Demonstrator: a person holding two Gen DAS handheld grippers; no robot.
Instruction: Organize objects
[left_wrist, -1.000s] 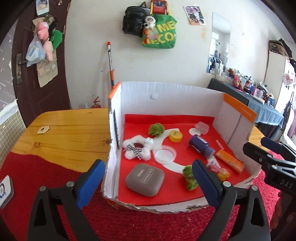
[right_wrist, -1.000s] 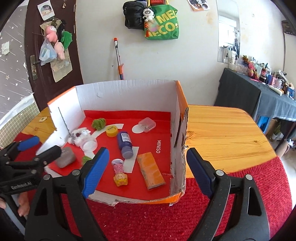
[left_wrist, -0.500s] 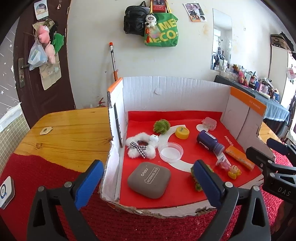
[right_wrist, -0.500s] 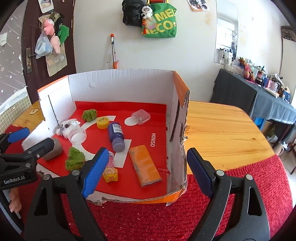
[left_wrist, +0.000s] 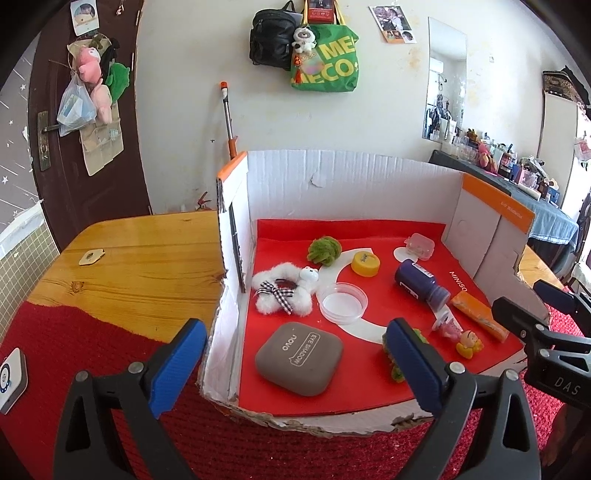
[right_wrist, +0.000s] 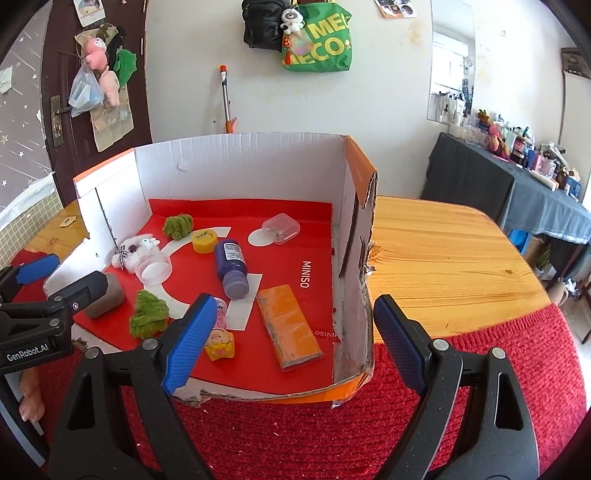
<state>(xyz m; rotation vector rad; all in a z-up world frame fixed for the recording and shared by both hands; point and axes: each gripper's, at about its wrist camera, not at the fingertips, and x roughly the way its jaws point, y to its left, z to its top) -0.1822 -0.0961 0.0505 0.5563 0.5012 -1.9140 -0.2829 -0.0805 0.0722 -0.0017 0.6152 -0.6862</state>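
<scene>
Both claws hover at the open front of the cardboard box (left_wrist: 351, 177) on the tabletop (left_wrist: 129, 266), each spread wide and holding nothing. The left claw (left_wrist: 295, 363) straddles the box's left wall, and the grey eye-shadow case (left_wrist: 299, 356) lies just ahead of it, flat, its longer side running across the claw's line — the left hand is plainly the nearer one for it. The right claw (right_wrist: 295, 341) straddles the right wall; the orange packet (right_wrist: 290, 330) lies just ahead between its fingers, long axis pointing away toward the back wall.

Everything to be sorted sits on the red liner inside the box. Counted: two green fuzzy tufts, one near the back (left_wrist: 325, 251) and one at the front (right_wrist: 147, 319); one white plush toy (left_wrist: 284, 291); one clear round lid (left_wrist: 343, 302); one yellow cap (left_wrist: 365, 263); one purple bottle (right_wrist: 232, 267) lying on its side, cap toward the front; one small clear case (right_wrist: 280, 229); one yellow figurine (right_wrist: 219, 345) — with a small pink thing just behind it, too hidden to name.
</scene>
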